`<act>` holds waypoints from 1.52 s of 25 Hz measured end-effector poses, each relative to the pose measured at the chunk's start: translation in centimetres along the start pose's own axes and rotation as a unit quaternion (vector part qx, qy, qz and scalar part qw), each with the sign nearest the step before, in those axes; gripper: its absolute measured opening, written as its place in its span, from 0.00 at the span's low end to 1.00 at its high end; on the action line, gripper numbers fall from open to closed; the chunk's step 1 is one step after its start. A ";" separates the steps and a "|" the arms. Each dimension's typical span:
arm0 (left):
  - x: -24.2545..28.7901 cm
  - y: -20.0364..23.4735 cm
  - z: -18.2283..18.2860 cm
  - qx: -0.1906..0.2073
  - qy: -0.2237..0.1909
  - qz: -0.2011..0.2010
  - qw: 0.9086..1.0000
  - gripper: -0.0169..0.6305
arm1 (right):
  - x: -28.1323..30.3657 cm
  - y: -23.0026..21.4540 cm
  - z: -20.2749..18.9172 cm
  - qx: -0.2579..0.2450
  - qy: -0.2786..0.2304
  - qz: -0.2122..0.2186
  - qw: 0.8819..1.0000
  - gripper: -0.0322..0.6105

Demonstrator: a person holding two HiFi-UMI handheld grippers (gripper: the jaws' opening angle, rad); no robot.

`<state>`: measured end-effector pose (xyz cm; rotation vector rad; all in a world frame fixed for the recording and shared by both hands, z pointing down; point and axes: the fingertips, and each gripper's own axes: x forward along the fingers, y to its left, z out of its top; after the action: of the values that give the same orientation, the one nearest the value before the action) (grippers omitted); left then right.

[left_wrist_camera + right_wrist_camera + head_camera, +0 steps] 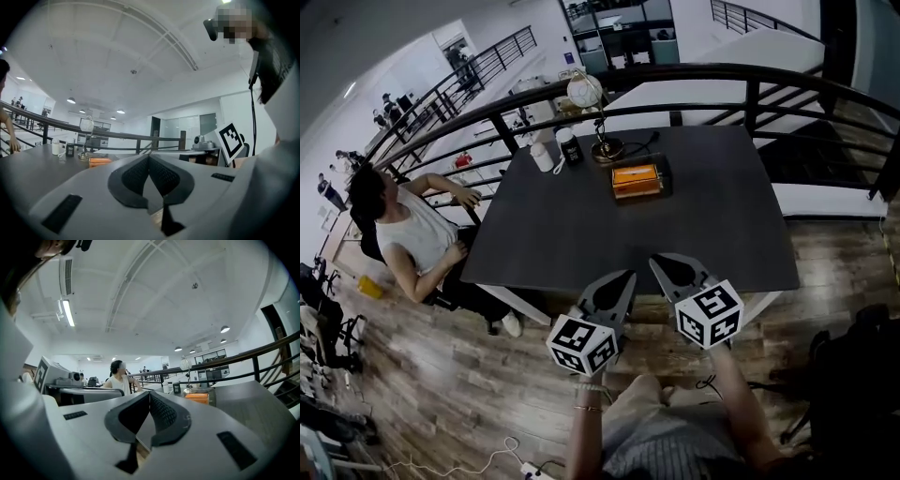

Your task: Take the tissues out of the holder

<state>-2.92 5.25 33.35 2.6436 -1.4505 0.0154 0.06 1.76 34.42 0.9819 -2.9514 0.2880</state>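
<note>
An orange tissue pack sits in a dark holder (pixel 639 180) at the far side of the dark table (pixel 581 234); it shows small as the holder (pixel 98 162) in the left gripper view and as the holder (pixel 198 397) in the right gripper view. My left gripper (pixel 626 277) and right gripper (pixel 656 262) hover side by side over the table's near edge, well short of the holder. Both are shut with the jaw tips touching and nothing between them. The left gripper (pixel 149 156) and right gripper (pixel 149 393) point up and across the table.
Behind the holder stand a desk lamp with a globe shade (pixel 591 103), a black canister (pixel 570 147) and a white bottle (pixel 542 156). A person in a white top (pixel 408 239) sits at the table's left side. A black railing (pixel 694 80) curves behind the table.
</note>
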 end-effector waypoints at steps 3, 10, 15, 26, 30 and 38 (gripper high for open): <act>0.8 1.2 0.7 0.008 -0.002 0.013 1.000 0.04 | 1.4 -0.7 0.4 0.009 -0.003 0.018 1.000 0.07; 3.3 4.0 0.4 0.015 0.012 0.025 1.000 0.04 | 4.8 -2.9 -0.1 0.025 0.002 0.038 0.999 0.07; 6.6 5.4 -0.1 0.015 0.021 0.006 1.000 0.04 | 6.3 -5.7 -0.4 0.032 0.008 0.029 0.999 0.07; 13.2 9.4 1.7 0.025 0.031 -0.059 0.997 0.04 | 10.4 -11.1 2.0 0.038 0.000 -0.015 0.999 0.07; 15.5 12.0 1.9 0.023 0.034 -0.080 0.996 0.04 | 13.0 -13.1 2.8 0.037 -0.005 -0.033 0.999 0.07; 18.1 16.9 1.7 0.008 0.042 -0.102 0.994 0.04 | 17.5 -15.4 2.8 0.042 0.003 -0.058 0.997 0.07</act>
<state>-7.44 -19.12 34.70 2.7546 -1.1535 0.1163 -4.71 -21.18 35.53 1.1536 -2.8848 0.4123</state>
